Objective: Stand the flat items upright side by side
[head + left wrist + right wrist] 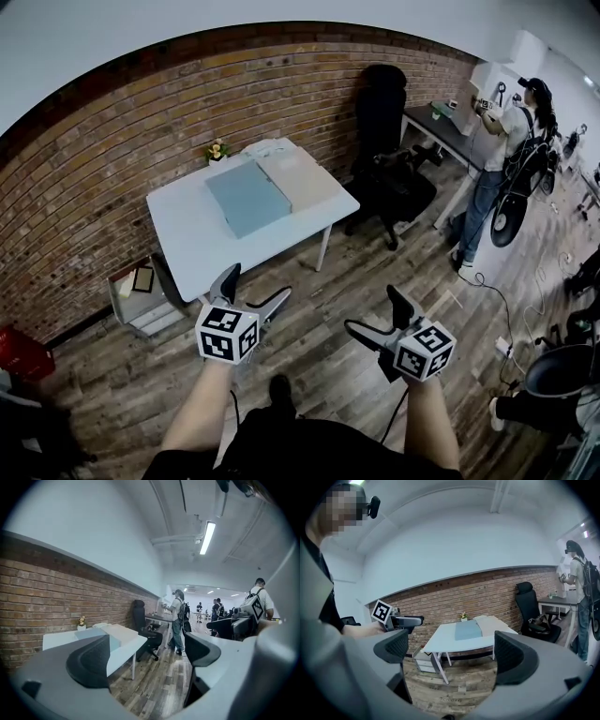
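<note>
Several flat items lie on a white table: a blue-grey folder, a beige one to its right and a white one behind them. The same blue-grey folder and beige folder show in the right gripper view. My left gripper hangs open over the floor just short of the table's near edge. My right gripper is open too, farther right over the floor. Both hold nothing. The left gripper also shows in the right gripper view.
A small flower pot stands at the table's back by the brick wall. A drawer unit sits on the floor left of the table. A black office chair stands to the right. A person stands at a far desk.
</note>
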